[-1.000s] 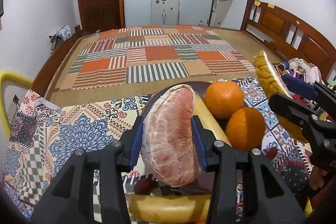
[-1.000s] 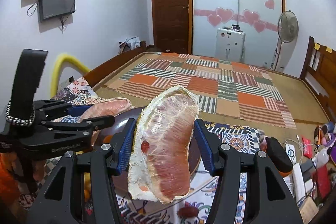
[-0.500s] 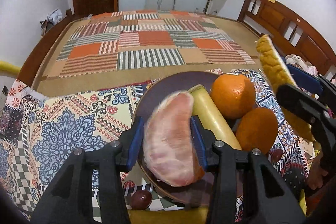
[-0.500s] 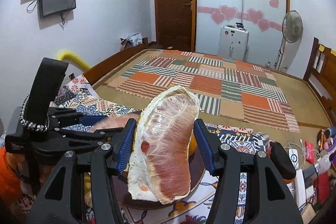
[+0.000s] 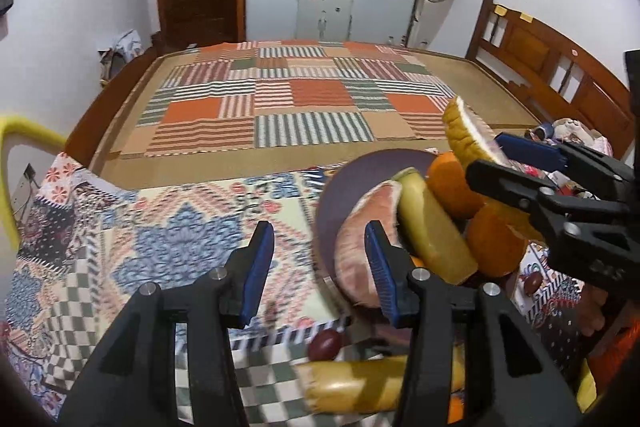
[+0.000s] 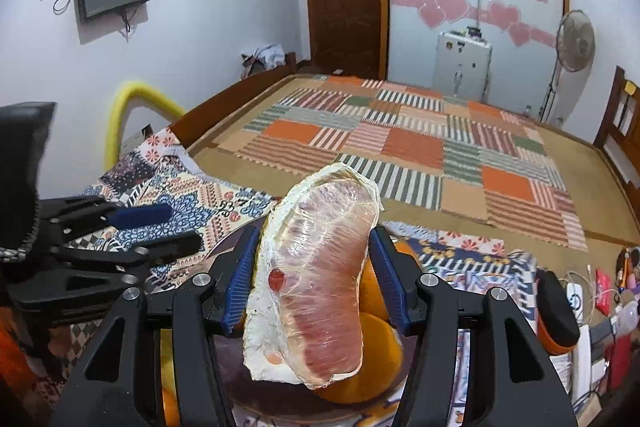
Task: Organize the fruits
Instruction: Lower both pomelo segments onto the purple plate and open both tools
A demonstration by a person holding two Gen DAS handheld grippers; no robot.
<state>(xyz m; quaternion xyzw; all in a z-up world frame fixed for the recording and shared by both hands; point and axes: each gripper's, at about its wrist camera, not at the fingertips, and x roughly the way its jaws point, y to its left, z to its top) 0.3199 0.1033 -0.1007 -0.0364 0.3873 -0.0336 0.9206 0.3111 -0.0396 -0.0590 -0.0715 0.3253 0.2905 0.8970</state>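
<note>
Bedroom, patterned tablecloth (image 5: pixel 168 227). Left gripper (image 5: pixel 320 267) fingers apart, empty beside a pomelo slice (image 5: pixel 360 247) lying on the plate (image 5: pixel 340 187). Right gripper (image 6: pixel 312 279) clamps wrapped pomelo wedge (image 6: pixel 316 275) above plate; next, lower it in, release.

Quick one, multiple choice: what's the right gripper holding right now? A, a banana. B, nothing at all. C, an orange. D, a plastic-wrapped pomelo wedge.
D: in the right wrist view the right gripper has both blue pads pressed on the plastic-wrapped pomelo wedge, held above the purple plate.
</note>
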